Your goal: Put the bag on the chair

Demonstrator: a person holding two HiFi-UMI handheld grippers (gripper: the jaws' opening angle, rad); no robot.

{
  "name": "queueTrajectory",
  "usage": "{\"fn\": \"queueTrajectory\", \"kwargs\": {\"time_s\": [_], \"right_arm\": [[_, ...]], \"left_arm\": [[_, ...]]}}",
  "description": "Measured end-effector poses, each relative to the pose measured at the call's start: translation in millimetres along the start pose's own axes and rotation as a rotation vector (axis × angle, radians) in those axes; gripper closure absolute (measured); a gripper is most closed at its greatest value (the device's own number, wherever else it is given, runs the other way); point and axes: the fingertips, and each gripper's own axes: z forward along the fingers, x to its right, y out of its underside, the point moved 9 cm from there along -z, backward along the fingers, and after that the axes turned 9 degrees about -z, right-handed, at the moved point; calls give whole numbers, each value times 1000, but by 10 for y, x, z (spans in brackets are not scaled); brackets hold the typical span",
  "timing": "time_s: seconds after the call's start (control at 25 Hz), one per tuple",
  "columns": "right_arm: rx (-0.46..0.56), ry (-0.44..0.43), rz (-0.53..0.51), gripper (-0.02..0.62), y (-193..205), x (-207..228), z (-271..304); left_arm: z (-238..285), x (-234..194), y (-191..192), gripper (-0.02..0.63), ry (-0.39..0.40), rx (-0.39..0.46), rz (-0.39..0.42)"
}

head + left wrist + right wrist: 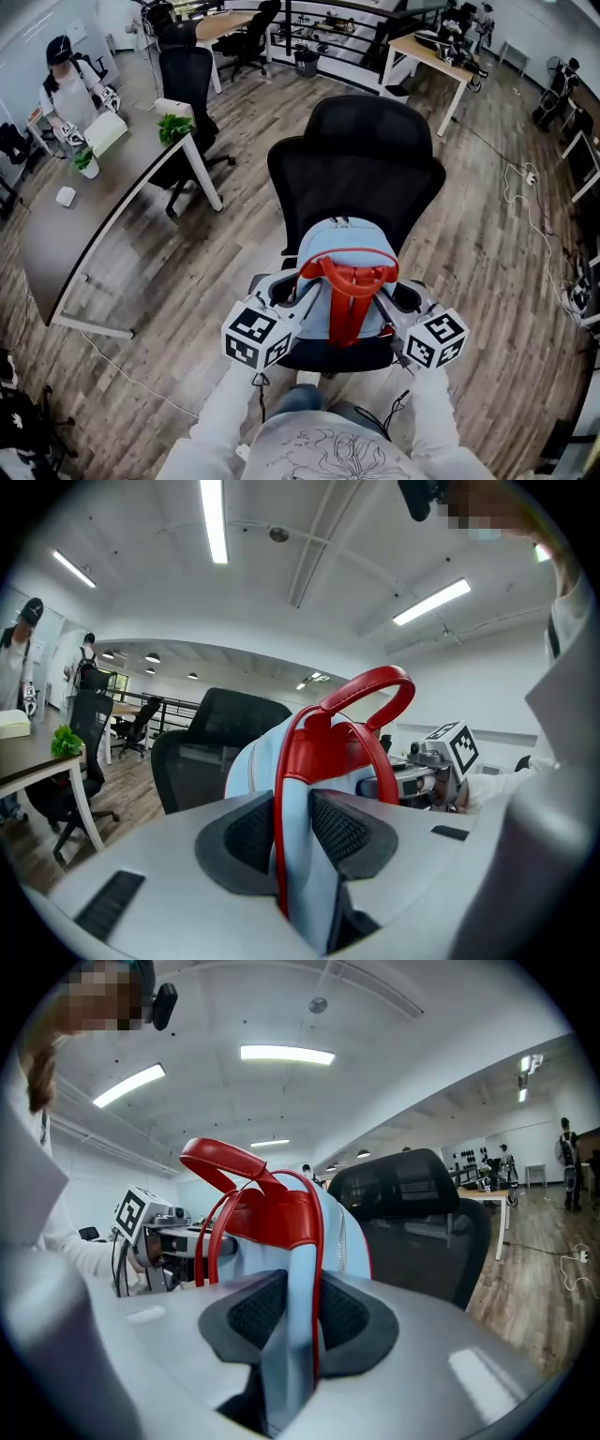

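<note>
I'm gripping the bag (328, 246) from both sides: left gripper (294, 829) clamping on its left edge, right gripper (298, 1314) clamping on its right edge. I'm holding it upright over the chair (361, 159) seat, just in front of the backrest. Can't tell if its bottom is resting on the seat. Judging the carry mostly done; setting it down fully and letting go with both grippers are left
</note>
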Motion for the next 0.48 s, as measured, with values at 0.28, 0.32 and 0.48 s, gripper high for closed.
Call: {"fn": "queueTrajectory", "kwargs": {"time_s": [0.28,0.32,0.48], "right_arm": [[-111,3,-21,489,292,216,299],[-127,1,-19,489,351,242,319],[-185,-11,-17,489,584,355,406]], "left_arm": [[356,-334,256,491,8,-63,-26],[400,-355,309,491,6,-75,-25],[567,-431,506,491,-3,-125,-18]]}}
